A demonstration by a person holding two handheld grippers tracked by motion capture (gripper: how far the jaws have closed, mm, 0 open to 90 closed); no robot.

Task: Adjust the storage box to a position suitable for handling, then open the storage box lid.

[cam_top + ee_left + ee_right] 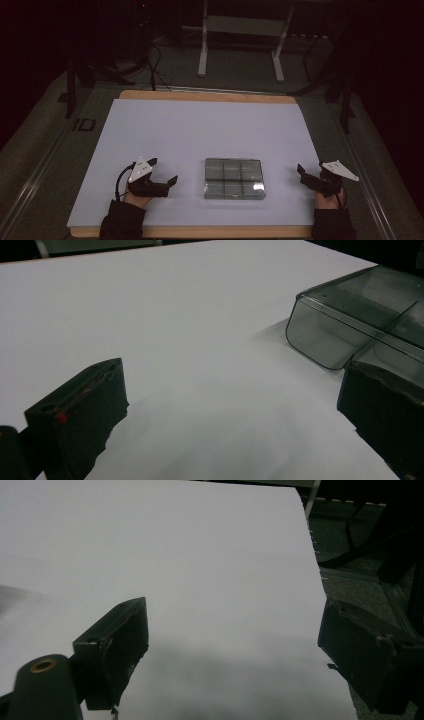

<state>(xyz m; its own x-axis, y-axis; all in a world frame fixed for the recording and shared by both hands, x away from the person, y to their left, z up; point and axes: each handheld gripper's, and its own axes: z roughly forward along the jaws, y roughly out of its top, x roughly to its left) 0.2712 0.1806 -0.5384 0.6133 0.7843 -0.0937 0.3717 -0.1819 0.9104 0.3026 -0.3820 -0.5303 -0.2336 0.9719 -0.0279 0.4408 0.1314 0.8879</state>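
Note:
A clear grey plastic box (234, 178) with several compartments lies shut on the white sheet (200, 135), near the front middle. My left gripper (163, 171) rests to the left of the box, jaws open and empty. In the left gripper view the box's rounded corner (330, 335) lies ahead to the right, beyond my right-hand fingertip (385, 410). My right gripper (311, 173) sits at the sheet's right edge, to the right of the box, jaws open and empty. Its view looks over bare sheet (200, 555) between the two fingertips (117, 645).
The white sheet covers a wooden board (210, 95) on a dark table. Beyond the far edge stand a metal frame (240, 40) and cables (155, 70). Dark floor and cables (360, 545) lie past the sheet's right edge.

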